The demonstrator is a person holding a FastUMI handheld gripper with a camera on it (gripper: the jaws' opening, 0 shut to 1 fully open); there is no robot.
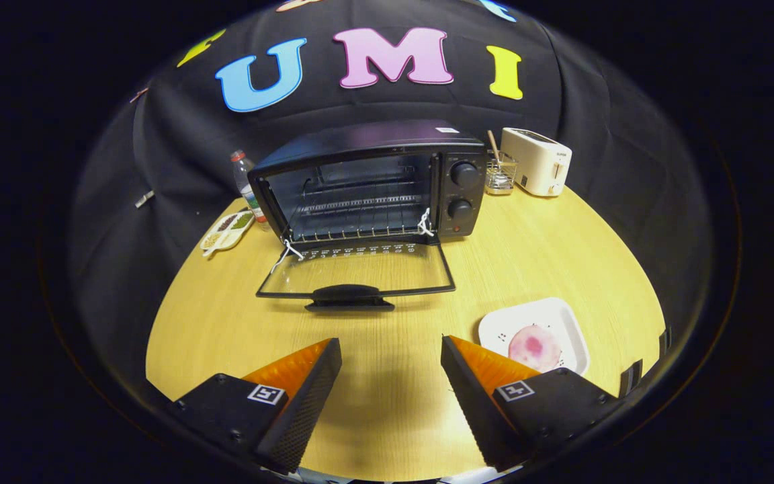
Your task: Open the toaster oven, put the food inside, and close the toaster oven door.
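Note:
A black toaster oven (373, 178) stands at the back of the round wooden table. Its glass door (357, 272) lies folded down flat toward me, handle (349, 296) nearest, and the wire rack inside is bare. A round pink piece of food (535, 347) rests on a white square plate (501, 329), just ahead of and to the right of my right finger. My gripper (391, 353) hovers above the table in front of the door handle, open, with nothing between its orange-and-black fingers (306, 376).
A cream pop-up toaster (536, 161) and a wire holder with a stick (500, 171) stand right of the oven. Left of it are a plastic bottle (246, 181) and a small divided dish (227, 230). Bare tabletop (548, 249) lies between oven and plate.

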